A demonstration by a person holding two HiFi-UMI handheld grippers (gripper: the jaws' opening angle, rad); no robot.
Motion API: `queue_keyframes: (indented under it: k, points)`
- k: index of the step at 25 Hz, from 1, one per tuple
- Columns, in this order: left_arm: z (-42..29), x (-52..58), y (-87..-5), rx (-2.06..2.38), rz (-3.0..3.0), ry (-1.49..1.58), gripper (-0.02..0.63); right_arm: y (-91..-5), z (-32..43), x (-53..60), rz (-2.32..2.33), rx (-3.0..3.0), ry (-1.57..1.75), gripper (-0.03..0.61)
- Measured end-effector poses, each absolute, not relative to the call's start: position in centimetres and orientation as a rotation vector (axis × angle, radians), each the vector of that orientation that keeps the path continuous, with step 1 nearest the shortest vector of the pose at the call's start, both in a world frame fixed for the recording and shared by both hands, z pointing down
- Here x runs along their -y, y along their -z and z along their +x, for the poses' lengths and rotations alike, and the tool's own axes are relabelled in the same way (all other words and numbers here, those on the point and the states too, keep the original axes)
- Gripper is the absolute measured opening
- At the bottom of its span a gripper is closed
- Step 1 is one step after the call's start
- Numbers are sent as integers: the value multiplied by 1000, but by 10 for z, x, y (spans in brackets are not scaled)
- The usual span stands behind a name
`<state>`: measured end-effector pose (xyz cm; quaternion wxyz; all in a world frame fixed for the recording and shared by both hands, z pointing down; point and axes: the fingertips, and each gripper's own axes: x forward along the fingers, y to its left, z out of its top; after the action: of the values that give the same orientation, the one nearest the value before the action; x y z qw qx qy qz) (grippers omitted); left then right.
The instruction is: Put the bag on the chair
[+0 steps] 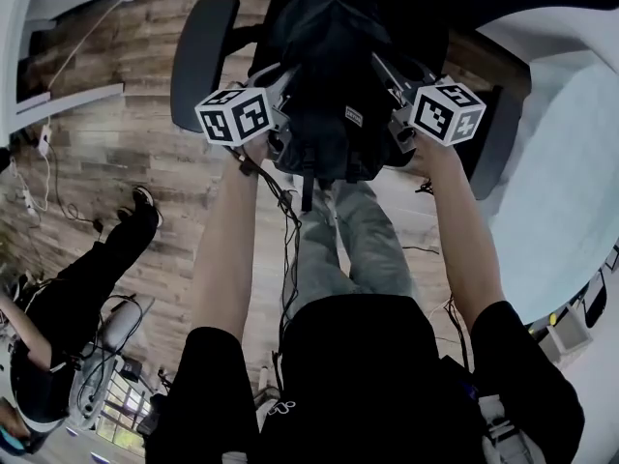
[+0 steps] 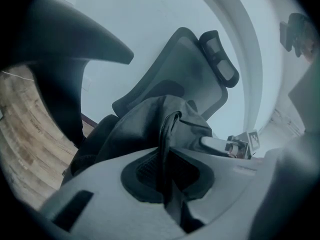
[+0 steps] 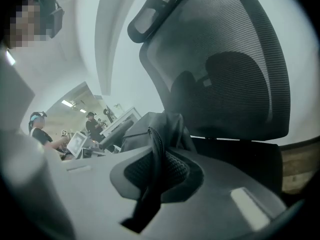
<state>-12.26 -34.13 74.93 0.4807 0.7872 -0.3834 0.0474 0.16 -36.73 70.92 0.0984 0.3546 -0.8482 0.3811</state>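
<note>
A black backpack hangs over the seat of a black office chair, between its two armrests. My left gripper is at the bag's left side and my right gripper at its right. In the left gripper view the left gripper is shut on a black strap of the bag, with the mesh backrest behind. In the right gripper view the right gripper is shut on another strap, the bag in front of the backrest. Whether the bag rests on the seat I cannot tell.
The floor is wood, with cables at the left. Another person sits at the lower left. A white desk curves along the right and a white table edge is at the upper left. My own legs stand close to the chair.
</note>
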Motion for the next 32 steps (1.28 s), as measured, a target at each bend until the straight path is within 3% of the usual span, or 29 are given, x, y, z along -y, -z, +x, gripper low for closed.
queue_keyframes:
  k: [21, 32]
  points:
    - [-108, 419, -851, 1037, 1936, -479, 72, -834, 34, 448, 1167, 2167, -1002, 46]
    - [-113, 410, -871, 1217, 1917, -709, 129, -856, 52, 439, 1284, 2035, -953, 152]
